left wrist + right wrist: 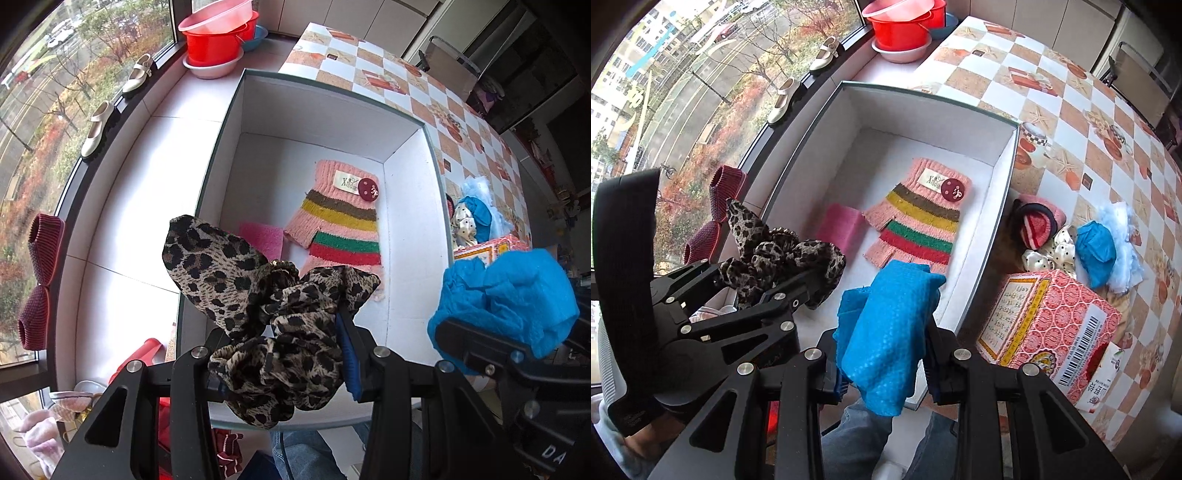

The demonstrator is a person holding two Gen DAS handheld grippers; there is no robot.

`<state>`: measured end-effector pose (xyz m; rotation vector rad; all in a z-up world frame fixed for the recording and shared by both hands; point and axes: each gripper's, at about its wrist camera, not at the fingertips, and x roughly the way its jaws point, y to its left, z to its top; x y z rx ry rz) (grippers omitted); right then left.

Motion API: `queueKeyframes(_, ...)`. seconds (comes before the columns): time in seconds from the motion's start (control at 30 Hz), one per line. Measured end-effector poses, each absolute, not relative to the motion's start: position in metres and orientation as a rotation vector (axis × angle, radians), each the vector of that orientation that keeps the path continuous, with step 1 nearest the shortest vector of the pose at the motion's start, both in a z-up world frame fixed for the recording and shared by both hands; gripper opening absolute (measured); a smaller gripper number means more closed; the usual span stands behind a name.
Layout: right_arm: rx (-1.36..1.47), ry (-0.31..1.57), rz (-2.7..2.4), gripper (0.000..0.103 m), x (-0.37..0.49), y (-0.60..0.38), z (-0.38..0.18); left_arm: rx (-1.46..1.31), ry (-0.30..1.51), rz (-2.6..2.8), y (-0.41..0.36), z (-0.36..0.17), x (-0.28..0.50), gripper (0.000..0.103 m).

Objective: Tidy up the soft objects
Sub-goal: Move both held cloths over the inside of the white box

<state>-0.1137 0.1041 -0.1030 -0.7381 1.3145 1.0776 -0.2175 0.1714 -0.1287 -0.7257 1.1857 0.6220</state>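
The left gripper (280, 354) pinched a leopard scrunchie (258, 302) whose loose tail pointed up and left, over the near-left corner of the white box (406, 206); the right gripper (882, 354) clamped a blue cloth (886, 332), hanging lengthwise from its jaws over the box's near edge. In the box lay a striped glove (916, 221), cuff far and fingers near, beside a pink pad (838, 225). Only the right view showed the red carton (1049, 332) and the pile of soft things (1071, 243) right of the box.

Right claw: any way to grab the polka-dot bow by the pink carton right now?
Probably not yet. The right claw is shut on the blue cloth, so its jaws are occupied. The polka-dot bow itself lies uncovered on the table beyond the pink carton.
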Motion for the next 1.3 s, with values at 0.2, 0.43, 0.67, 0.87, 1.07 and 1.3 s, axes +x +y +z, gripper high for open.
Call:
queueKeyframes(0.2,-0.74,1.327,1.07,0.033,-0.115,0.112,-0.118,-0.716,1.219,0.616,0.18,-0.15,-0.209,0.048)
queueKeyframes(0.43,-0.738,1.334,1.067,0.033,-0.111,0.122,-0.134,-0.657,1.247,0.62,0.185,-0.162,-0.203,0.048)
queueKeyframes(0.67,-0.723,1.4,1.058,0.033,-0.109,0.123,-0.155,-0.606,1.261,0.643,0.191,-0.162,-0.204,0.048)
queueKeyframes(0.87,-0.727,1.462,1.075,0.033,-0.124,0.12,-0.173,-0.556,1.287,0.661,0.195,-0.164,-0.21,0.048)
queueKeyframes(1.07,-0.754,1.503,1.11,0.033,-0.144,0.117,-0.185,-0.514,1.303,0.667,0.2,-0.166,-0.215,0.049)
queueKeyframes(1.3,-0.754,1.532,1.174,0.033,-0.165,0.12,-0.187,-0.476,1.32,0.674,0.21,-0.169,-0.224,0.049)
